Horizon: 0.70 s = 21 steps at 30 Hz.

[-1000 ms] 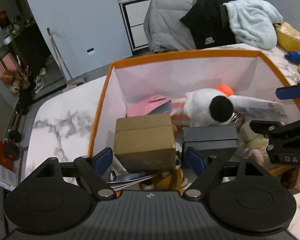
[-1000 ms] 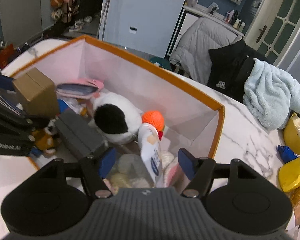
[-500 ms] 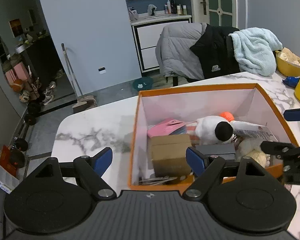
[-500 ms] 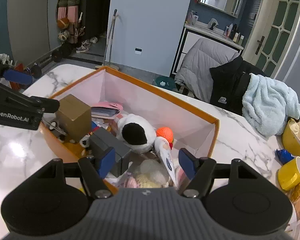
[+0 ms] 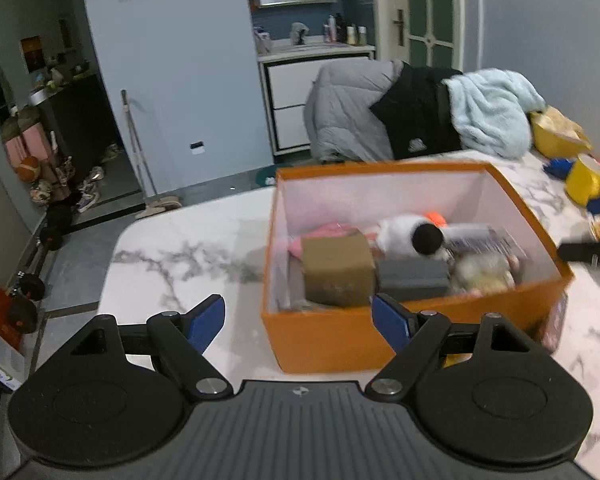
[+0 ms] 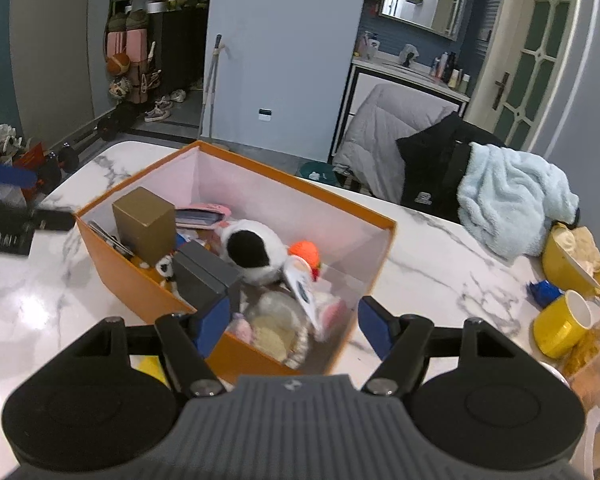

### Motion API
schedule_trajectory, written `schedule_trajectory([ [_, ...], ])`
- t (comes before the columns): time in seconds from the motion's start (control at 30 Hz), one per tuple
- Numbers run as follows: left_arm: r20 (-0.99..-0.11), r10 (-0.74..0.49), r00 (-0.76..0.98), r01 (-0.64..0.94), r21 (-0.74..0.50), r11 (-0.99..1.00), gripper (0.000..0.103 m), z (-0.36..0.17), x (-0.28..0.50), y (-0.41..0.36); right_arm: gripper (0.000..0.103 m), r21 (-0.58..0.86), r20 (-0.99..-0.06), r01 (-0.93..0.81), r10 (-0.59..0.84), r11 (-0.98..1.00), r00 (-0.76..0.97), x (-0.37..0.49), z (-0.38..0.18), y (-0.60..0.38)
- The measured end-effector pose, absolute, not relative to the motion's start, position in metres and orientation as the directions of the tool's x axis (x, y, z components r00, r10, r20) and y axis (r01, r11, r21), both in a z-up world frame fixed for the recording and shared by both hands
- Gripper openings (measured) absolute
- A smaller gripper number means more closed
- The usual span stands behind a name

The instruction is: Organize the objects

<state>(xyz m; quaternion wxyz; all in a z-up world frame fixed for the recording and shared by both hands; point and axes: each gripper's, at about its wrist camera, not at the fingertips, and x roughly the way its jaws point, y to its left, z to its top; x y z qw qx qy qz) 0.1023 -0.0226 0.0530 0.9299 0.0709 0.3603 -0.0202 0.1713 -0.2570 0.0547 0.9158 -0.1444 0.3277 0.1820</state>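
Both claws spread and empty, left gripper (image 5: pixel 299 319) and right gripper (image 6: pixel 291 322): next, approach the yellow mug (image 6: pixel 562 325) at 3 o'clock of the orange box (image 6: pixel 140 280), clearing its rim.

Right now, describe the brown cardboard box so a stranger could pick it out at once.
Find the orange storage box on the marble table; the brown cardboard box stands inside it, at the end farthest from the yellow mug. A dark grey box sits beside it and a black-and-white plush lies further along. It is the only plain tan, square-edged carton, and the tallest thing there.
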Motion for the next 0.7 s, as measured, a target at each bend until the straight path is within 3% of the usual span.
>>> schedule_trajectory([
  [0.7,-0.752,-0.069,0.655,0.239,0.119,0.964,0.095,-0.031,0.083,-0.081,0.078,-0.172,-0.731,-0.453,0.195,0.875,0.654,0.171,0.018,-0.295],
])
